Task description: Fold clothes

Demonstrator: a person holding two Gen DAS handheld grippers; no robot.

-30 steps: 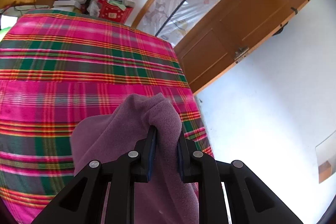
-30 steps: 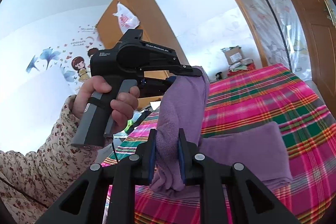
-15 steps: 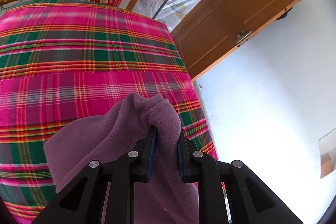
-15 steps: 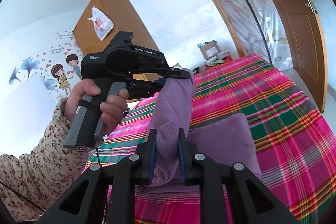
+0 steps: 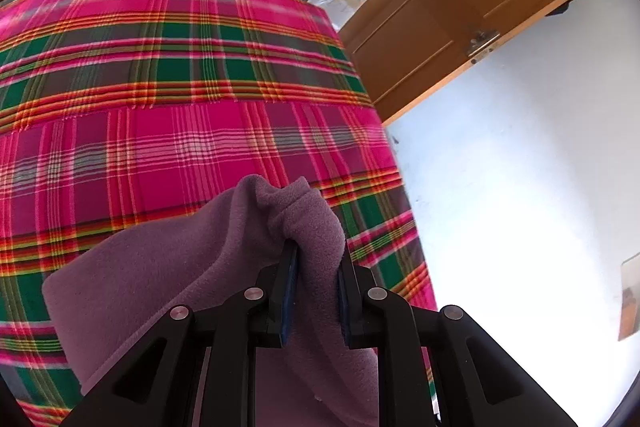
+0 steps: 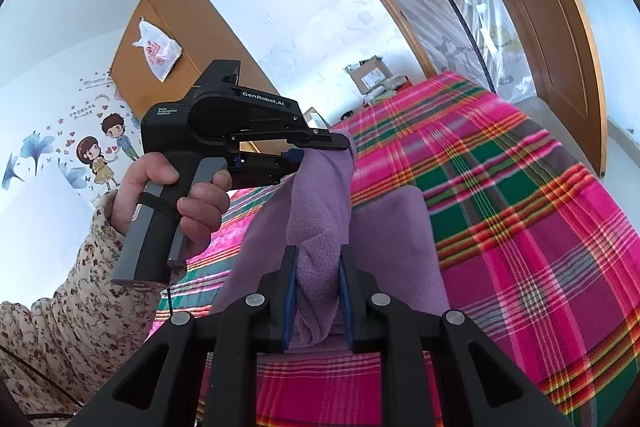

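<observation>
Plaid bedspread [image 5: 168, 115] lies below; I have both left gripper [image 5: 314, 259] and right gripper [image 6: 316, 263] clamped on 1 purple fleece garment [image 6: 320, 199], lifted near its edge.

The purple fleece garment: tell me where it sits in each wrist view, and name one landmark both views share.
Left wrist view: the purple fleece garment fills the lower centre, bunched between the left gripper's fingers.
Right wrist view: it hangs centre frame, pinched low by the right gripper and higher up by the left gripper.
Shared landmark: the pink plaid bedspread.
</observation>
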